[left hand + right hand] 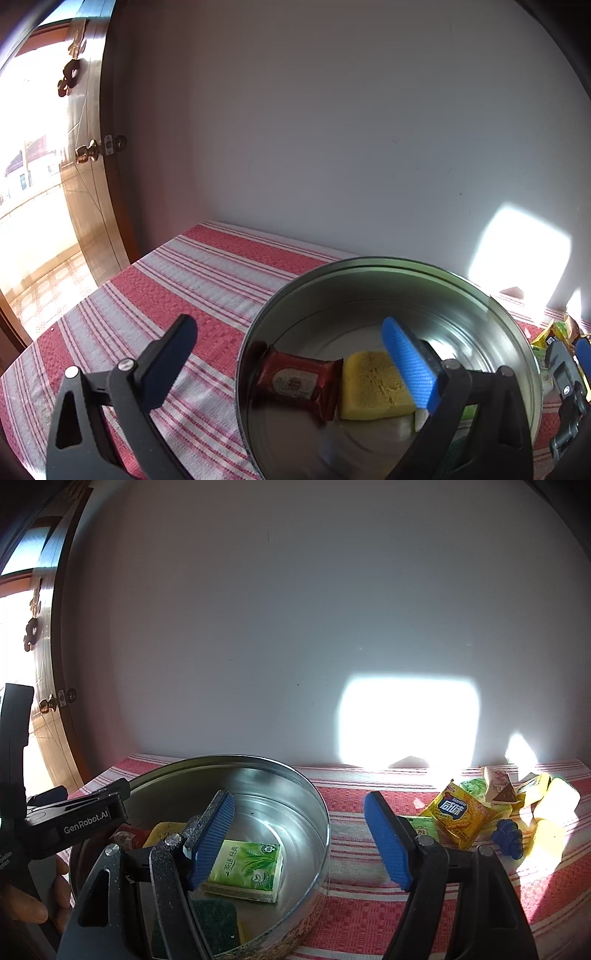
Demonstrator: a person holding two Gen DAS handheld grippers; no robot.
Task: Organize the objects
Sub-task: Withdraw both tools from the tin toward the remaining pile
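Two grippers are in your hands above a table covered in a red-and-white striped cloth (207, 266), set against a pale wall. Your left gripper (291, 354) is released, its fingers spread wide with nothing between them; one finger hangs over the cloth, the other over a round metal tin (369, 266). Inside the tin, on its left side, a red wrapped snack (295, 382) lies touching a yellow sponge (373, 387).

Your right gripper (299, 834) is also unclenched and holds nothing. Its left finger sits over the tin, and its right finger over bare cloth just right of the tin's wall. Beneath the left finger, a green tea-patterned tissue pack (247, 871) lies flat on the tin's floor. A dark green scouring pad (214, 919) lies at the tin's near edge.

Far right on the table, well apart from the tin, a sunlit heap of loose things waits: a yellow snack packet (461, 816) on top, a small blue object (508, 836) beside it, and more yellow pieces (557, 801) behind.
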